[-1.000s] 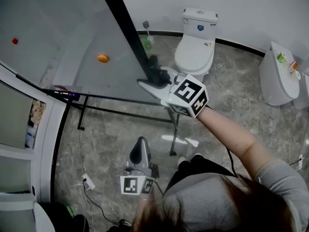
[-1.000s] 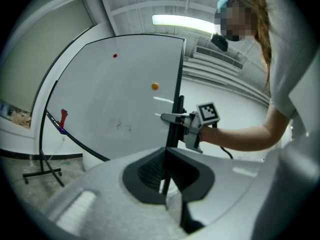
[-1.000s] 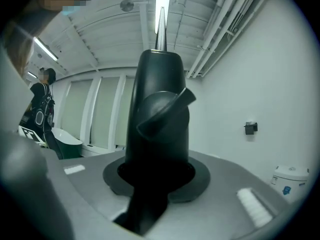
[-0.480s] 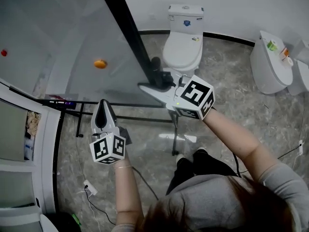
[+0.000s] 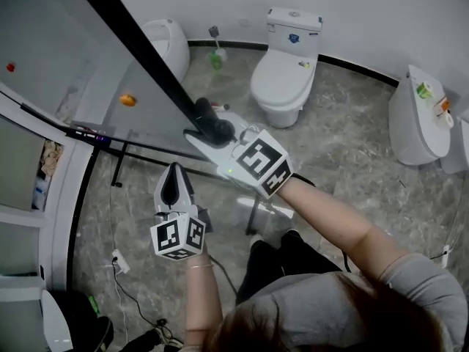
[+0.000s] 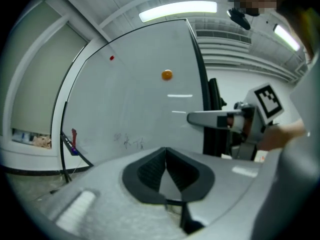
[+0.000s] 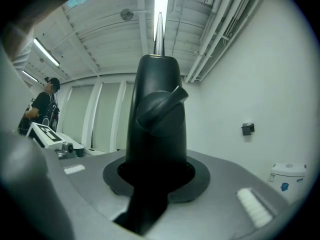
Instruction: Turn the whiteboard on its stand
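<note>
Now the right gripper [image 5: 214, 131] squeezes the black edge [image 5: 139, 41] of the whiteboard [image 5: 66, 61]; the left gripper [image 5: 174, 171] is closed, holding nothing.

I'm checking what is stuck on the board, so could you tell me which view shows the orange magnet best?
The left gripper view: it faces the whiteboard, with the orange magnet clear on it. The head view catches it small and at a slant; the right gripper view misses it.

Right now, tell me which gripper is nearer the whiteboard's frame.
Right. The right gripper is clamped on the frame; the left gripper hangs shut, facing the whiteboard, apart from it.
</note>
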Tool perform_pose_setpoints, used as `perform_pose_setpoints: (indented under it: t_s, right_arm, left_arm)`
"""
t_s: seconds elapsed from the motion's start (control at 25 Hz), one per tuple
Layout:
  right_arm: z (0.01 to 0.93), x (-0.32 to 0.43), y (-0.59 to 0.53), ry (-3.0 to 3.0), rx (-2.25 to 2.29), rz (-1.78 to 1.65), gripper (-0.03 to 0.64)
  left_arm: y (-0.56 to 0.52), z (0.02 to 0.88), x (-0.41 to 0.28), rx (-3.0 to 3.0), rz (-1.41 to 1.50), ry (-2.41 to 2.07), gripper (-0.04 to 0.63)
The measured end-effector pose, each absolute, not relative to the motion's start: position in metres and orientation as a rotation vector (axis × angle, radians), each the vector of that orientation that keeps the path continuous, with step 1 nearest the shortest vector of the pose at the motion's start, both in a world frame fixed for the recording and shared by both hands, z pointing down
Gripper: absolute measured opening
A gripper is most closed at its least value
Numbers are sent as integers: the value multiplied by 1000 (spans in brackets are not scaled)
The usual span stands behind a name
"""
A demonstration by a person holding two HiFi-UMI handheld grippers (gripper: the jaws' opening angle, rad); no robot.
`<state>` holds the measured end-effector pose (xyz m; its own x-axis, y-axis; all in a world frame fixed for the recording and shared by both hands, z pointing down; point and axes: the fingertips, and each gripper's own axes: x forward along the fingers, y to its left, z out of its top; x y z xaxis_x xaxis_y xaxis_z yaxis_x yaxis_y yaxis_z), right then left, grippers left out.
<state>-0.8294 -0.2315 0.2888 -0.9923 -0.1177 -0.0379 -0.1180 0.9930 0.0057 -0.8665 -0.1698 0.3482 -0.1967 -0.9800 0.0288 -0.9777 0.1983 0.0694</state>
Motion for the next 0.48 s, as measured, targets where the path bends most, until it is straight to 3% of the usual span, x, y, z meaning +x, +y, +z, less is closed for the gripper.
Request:
perform_pose_setpoints:
  t_s: [0.48]
  right_arm:
    - [285, -793, -222, 3060, -224, -6, 109]
  left_arm:
    - [-94, 407, -809, 1962, -11, -2167, -5]
